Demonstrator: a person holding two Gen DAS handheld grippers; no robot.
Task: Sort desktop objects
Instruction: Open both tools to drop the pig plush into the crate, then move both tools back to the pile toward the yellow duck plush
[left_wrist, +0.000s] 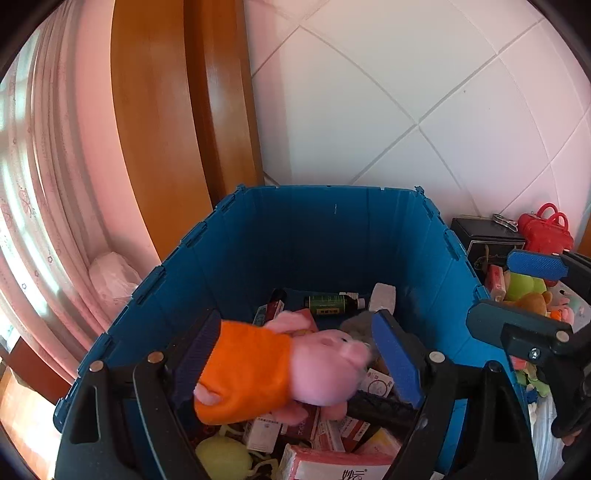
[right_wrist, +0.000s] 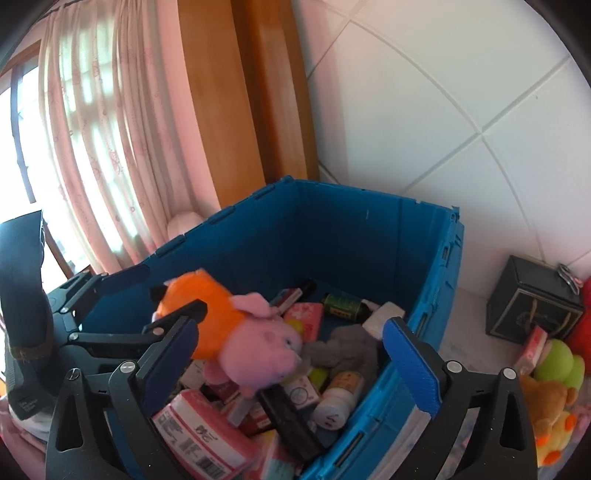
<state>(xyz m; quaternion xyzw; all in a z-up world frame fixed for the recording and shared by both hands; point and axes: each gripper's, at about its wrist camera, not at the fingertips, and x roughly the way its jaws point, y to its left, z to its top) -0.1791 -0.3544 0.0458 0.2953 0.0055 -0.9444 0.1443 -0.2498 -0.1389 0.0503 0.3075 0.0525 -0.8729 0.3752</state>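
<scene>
Left gripper (left_wrist: 299, 360): jaws stood apart over the blue crate (left_wrist: 325, 236); pig plush (left_wrist: 280, 369) sat between them, pads not visibly pressing it, blurred.
Right gripper (right_wrist: 295, 358): jaws wide apart, nothing gripped; it also showed at the right edge of the left wrist view.
Pig plush: pink, soft, orange top; above the crate's contents, whether it touched them I could not tell.
Left view only: red toy handbag (left_wrist: 546, 230) beyond the crate, yellow-green rubbery thing (left_wrist: 221, 458) at the crate's near end.
Right view only: white pill bottle (right_wrist: 334, 404) lying on its side, barcode label on a pink carton (right_wrist: 199, 432), a dark sleeve (right_wrist: 26, 295) at left.
Materials: crate hard ribbed plastic; gripper pads blue and ridged; grey cloth (right_wrist: 343, 350) limp.
Crate contents: pink and white cartons, dark green bottle (right_wrist: 343, 304) lying flat, grey cloth, pill bottle.
Outside crate: black box (right_wrist: 535, 299), green plush (right_wrist: 557, 360), brown plush (right_wrist: 546, 398) on the right.
Backdrop: white tiled wall (right_wrist: 461, 110), wooden frame, pink curtain (right_wrist: 92, 129).
</scene>
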